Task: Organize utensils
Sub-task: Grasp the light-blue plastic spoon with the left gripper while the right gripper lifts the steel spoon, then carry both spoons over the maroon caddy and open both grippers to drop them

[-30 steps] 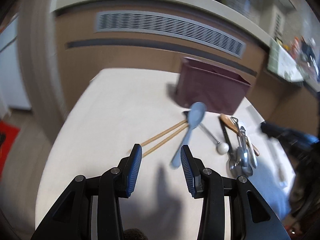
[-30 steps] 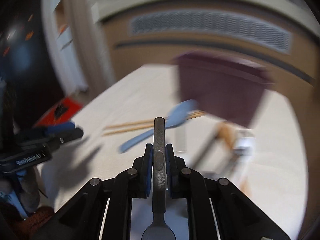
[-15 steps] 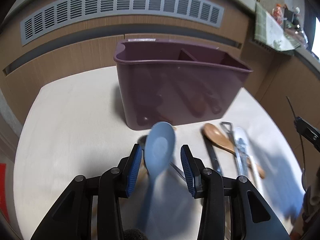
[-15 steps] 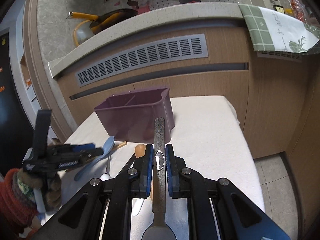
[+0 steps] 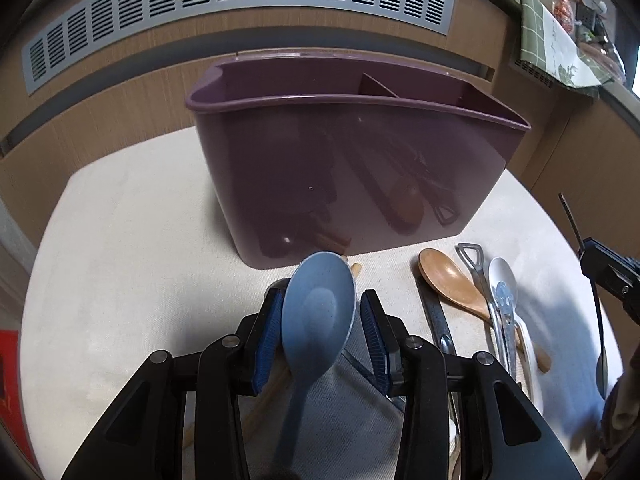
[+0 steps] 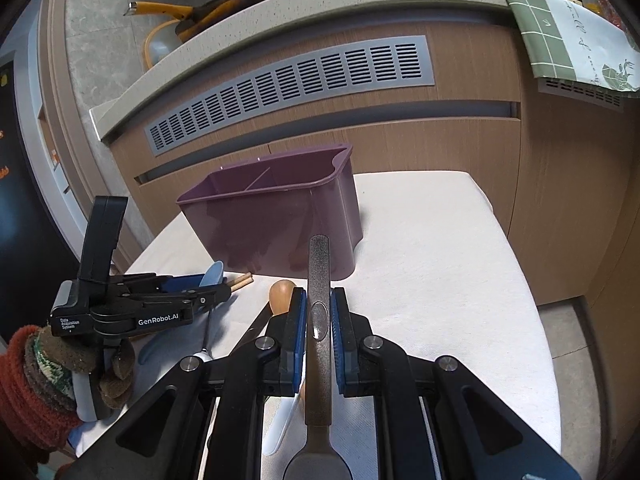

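Note:
A purple divided caddy [image 5: 352, 168] stands on the cream-covered table [image 5: 120, 260], also in the right wrist view [image 6: 272, 220]. My left gripper [image 5: 322, 312] is open, its fingers on either side of the blue spoon [image 5: 318, 320], whose bowl points at the caddy. There is a gap at the right pad. In the right wrist view the left gripper [image 6: 208, 292] hangs low over the table, the blue spoon [image 6: 214, 274] showing above it. My right gripper [image 6: 318, 300] is shut on a metal spoon [image 6: 318, 280], handle forward, just in front of the caddy.
Right of the blue spoon lie a wooden spoon [image 5: 448, 280], metal tongs [image 5: 480, 280], a white spoon [image 5: 504, 280] and a dark-handled utensil [image 5: 438, 320]. Chopsticks [image 6: 240, 280] lie under the blue spoon. A wooden counter with a vent grille [image 6: 288, 80] rises behind the table.
My left gripper swung toward the caddy and came down around the blue spoon's bowl. My right gripper turned to face the caddy, still holding the metal spoon.

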### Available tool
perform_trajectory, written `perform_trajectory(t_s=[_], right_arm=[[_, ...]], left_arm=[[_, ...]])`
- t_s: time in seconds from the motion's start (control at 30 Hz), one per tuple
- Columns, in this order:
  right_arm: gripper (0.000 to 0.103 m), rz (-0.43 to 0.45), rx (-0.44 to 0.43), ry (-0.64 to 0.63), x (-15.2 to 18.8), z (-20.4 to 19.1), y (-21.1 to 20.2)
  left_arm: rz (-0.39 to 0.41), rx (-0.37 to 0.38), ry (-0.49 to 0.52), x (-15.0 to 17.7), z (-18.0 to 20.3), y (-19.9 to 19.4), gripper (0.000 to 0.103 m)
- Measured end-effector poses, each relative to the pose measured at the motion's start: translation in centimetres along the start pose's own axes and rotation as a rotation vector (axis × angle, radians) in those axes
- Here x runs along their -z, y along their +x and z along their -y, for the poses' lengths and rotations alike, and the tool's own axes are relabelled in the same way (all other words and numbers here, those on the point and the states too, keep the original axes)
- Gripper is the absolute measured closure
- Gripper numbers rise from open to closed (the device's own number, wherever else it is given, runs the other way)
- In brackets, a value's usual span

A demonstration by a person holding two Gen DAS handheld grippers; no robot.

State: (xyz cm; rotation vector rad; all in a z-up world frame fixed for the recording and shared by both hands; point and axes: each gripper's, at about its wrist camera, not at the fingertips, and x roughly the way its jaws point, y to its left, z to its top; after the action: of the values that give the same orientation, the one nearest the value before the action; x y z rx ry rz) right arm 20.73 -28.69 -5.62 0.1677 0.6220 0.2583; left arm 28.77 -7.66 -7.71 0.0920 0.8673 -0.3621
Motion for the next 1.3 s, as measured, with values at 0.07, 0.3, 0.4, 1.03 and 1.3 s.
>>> perform_trajectory(t_s=[0.07, 0.3, 0.4, 1.03, 1.3], right_arm=[[0.092, -0.008, 0.008, -0.006, 0.0, -0.2, 0.1], [0.092, -0.004, 0.028, -0.003, -0.2, -0.1, 0.0], [0.092, 0.02, 0.029, -0.009, -0.5, -0.3, -0.5], [0.092, 0.487, -0.114, -0.065, -18.0, -4.5, -2.4], [0.092, 0.416, -0.053, -0.054, -17.3, -4.6, 3.8]], left_arm=[[0.005, -0.037, 0.014, 0.0, 0.3, 0.1, 0.065], [0.102, -0.004, -0.037, 0.4, -0.4, -2.9, 0.067], [0.189, 0.011, -0.07, 0.0, -0.6, -6.3, 0.068], [0.56, 0.126, -0.171, -14.4, -4.3, -18.0, 0.068], [0.447, 0.182, -0.232, -13.6, -5.8, -11.1, 0.068]])
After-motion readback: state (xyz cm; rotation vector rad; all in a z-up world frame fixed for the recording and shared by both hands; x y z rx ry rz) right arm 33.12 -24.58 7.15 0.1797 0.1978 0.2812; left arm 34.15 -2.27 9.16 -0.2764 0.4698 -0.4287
